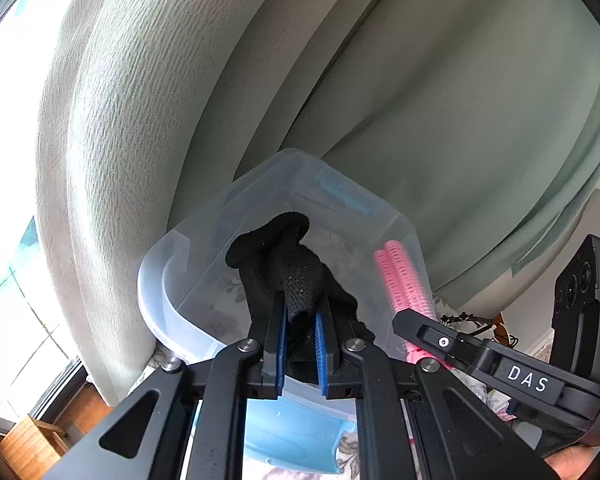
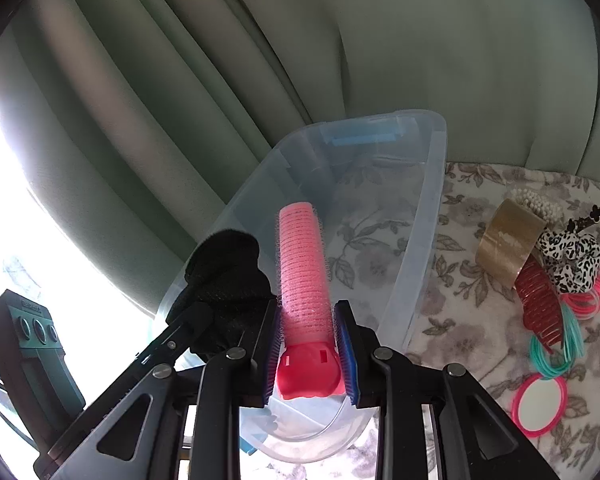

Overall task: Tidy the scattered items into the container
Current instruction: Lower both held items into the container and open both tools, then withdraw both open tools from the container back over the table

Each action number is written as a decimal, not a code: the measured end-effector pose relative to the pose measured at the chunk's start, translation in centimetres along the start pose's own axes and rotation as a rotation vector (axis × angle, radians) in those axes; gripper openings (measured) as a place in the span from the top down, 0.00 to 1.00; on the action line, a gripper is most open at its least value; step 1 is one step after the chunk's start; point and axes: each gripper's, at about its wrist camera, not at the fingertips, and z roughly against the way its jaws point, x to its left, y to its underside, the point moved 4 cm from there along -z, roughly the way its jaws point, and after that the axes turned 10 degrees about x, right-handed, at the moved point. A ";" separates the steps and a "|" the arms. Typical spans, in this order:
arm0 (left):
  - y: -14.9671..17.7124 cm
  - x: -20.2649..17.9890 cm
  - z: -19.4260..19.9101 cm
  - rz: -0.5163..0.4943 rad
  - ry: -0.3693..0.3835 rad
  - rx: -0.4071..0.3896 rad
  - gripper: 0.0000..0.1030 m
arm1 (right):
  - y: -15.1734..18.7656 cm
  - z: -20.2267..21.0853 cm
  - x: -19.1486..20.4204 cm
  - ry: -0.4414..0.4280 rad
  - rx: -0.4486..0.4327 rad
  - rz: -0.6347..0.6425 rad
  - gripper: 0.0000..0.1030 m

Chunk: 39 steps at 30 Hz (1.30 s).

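- Our left gripper [image 1: 300, 320] is clamped on the black glove [image 1: 284, 264] above the clear container [image 1: 156, 280].
- Our right gripper [image 2: 307, 340] (just beside it) is clamped on the pink hair roller [image 2: 302, 264].

Translucent smooth plastic bin [image 2: 428, 208]; matt black knit cloth [image 1: 284, 268]; bristly pink roller [image 2: 302, 272], probably plastic; glossy tape roll [image 2: 508, 240]; floral woven bedcover [image 2: 472, 304].

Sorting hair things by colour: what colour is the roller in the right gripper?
Pink; the hair roller shows best in the right wrist view.
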 end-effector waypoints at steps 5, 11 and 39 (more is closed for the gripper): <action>0.1 -0.8 -0.7 -0.003 0.003 0.001 0.83 | -0.2 -0.2 0.0 0.004 -0.004 0.010 0.70; 0.2 -2.4 -1.3 -0.017 0.013 -0.003 0.71 | -0.2 -0.3 0.2 -0.006 -0.008 0.018 0.66; 0.1 -7.7 5.7 -0.162 0.019 -0.060 0.50 | 2.5 8.4 -0.5 -0.041 -0.157 -0.022 0.52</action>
